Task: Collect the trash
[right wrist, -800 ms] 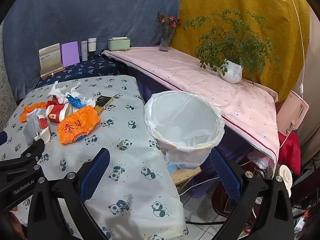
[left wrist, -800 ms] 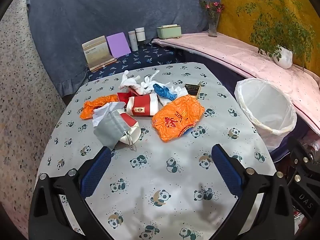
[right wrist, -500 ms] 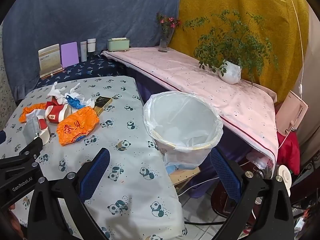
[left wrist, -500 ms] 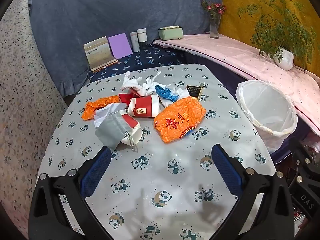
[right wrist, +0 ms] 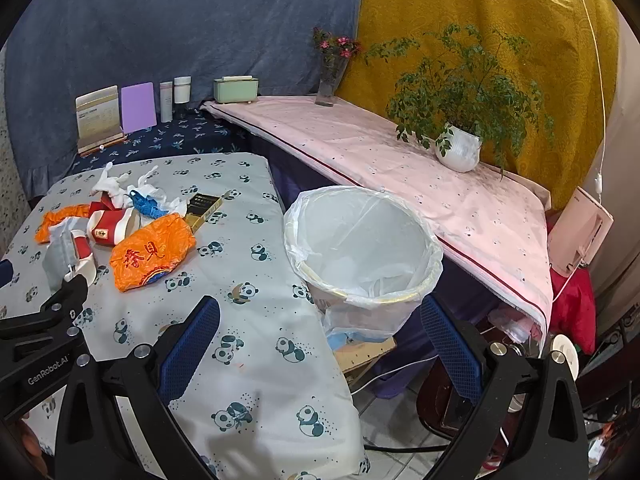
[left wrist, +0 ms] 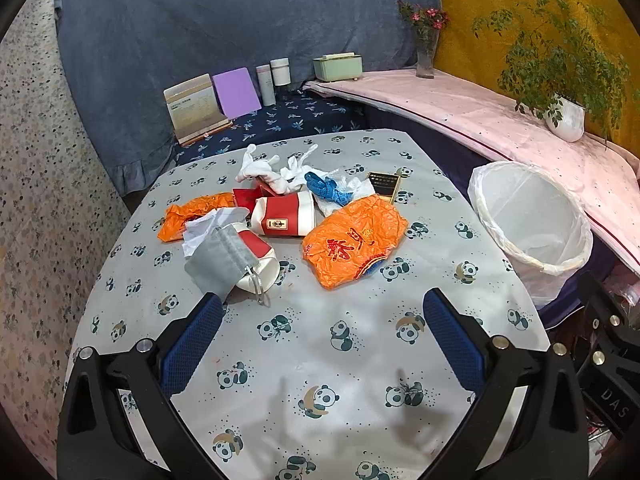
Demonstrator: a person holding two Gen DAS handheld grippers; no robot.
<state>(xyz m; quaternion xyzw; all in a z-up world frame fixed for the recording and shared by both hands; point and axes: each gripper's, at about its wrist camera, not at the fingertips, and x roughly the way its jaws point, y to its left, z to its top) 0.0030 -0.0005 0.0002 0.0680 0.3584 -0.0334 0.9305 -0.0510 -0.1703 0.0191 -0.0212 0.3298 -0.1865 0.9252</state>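
- Nearest, the left claw (left wrist: 322, 336) hangs spread wide and empty over bare panda-print cloth at the counter's (left wrist: 360, 392) near edge; the right claw (right wrist: 320, 344) is equally spread and empty, straddling the counter's right edge.
- Since a moment ago the left view has crept slightly closer to the litter, while the right view barely shifted. I read this as an approach just beginning (nothing is picked up yet).
- The trash sits in one heap toward the counter's middle and far-left part: a grey pouch (left wrist: 218, 262) draped over a tipped paper cup (left wrist: 256, 270) closest, then a crumpled orange bag (left wrist: 354, 246), a red-and-white cup (left wrist: 286, 216), and farther back a blue scrap (left wrist: 326, 188), white tissue (left wrist: 260, 168) and a dark box (left wrist: 383, 185).
- The lined bin (right wrist: 362, 248) stands just off the counter's right edge, open-mouthed.
- Open cloth lies between claws and heap, and from heap to bin, so the carry looks unobstructed.
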